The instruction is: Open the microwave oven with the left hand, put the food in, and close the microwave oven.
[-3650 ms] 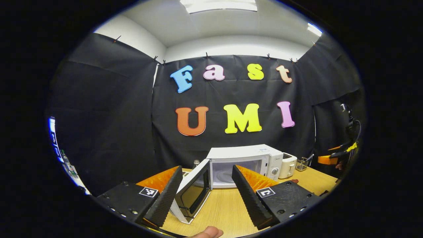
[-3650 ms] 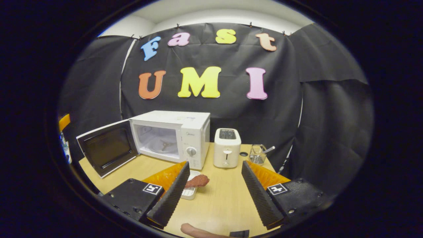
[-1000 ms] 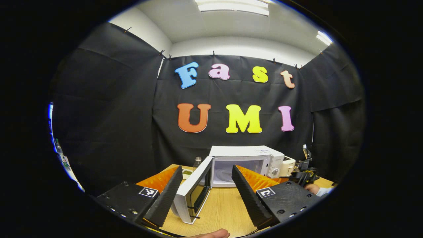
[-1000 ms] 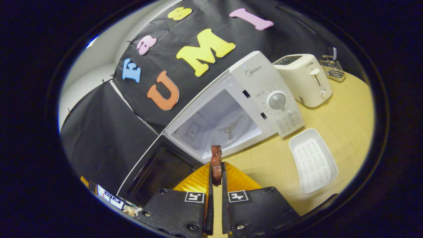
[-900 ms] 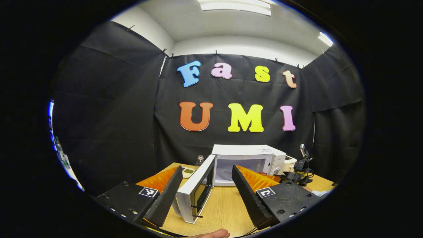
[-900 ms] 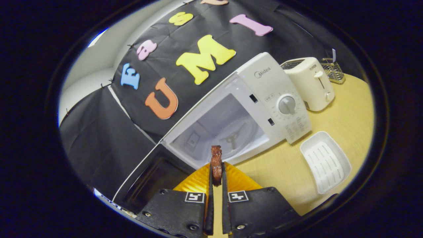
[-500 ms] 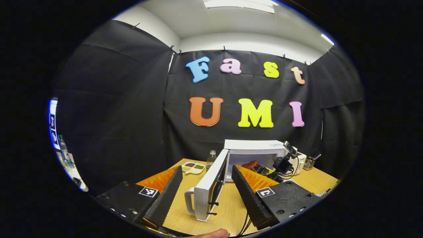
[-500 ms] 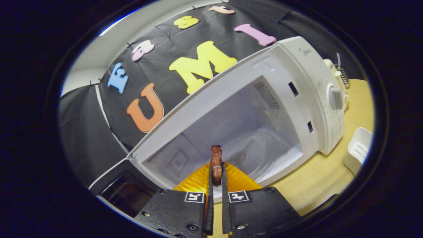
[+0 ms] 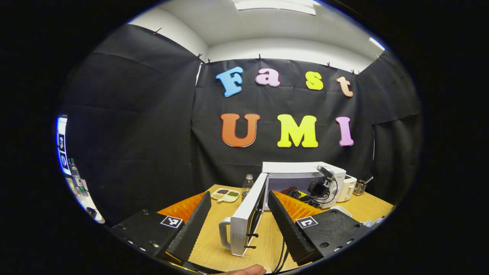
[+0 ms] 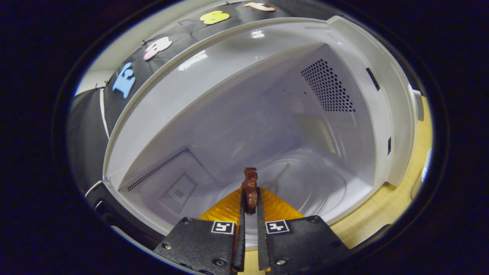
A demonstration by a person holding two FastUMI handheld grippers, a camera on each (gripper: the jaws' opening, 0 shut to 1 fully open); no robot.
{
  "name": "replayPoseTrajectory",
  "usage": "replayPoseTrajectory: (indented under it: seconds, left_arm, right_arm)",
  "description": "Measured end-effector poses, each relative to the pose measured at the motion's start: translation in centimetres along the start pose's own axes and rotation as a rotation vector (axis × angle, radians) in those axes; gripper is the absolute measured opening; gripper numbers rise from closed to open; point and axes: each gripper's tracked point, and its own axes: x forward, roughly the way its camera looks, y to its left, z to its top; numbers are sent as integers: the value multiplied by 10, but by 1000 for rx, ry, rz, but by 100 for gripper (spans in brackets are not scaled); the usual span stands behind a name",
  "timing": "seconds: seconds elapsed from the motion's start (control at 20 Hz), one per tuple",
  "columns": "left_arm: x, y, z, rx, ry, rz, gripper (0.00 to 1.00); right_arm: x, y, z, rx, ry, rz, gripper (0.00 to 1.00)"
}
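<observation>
Food (image 10: pixel 250 183) sits pinched in my right gripper (image 10: pixel 250 208) at the open microwave (image 10: pixel 267 114); my left gripper (image 9: pixel 238 221) gapes empty beside the door (image 9: pixel 246 217), setting down and closing remain.

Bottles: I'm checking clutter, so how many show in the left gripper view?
2. One clear bottle stands on the table beyond the open microwave door; a second bottle is at the far left edge. Others may be hidden.
</observation>
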Motion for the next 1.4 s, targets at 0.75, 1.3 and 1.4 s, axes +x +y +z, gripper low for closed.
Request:
replayPoseTrajectory:
  seconds: [0.75, 1.3, 1.4]
  left_arm:
    - [-4, 17, -5, -23, -8, 24, 92]
    - [13, 56, -22, 1, -18, 1, 92]
    - [24, 67, -38, 19, 0, 5, 92]
  right_arm:
    - [-44, 9, 29, -462, -66, -38, 100]
    - [-219, 6, 93, -447, -144, 42, 89]
    - [-261, -1, 111, -479, -182, 44, 100]
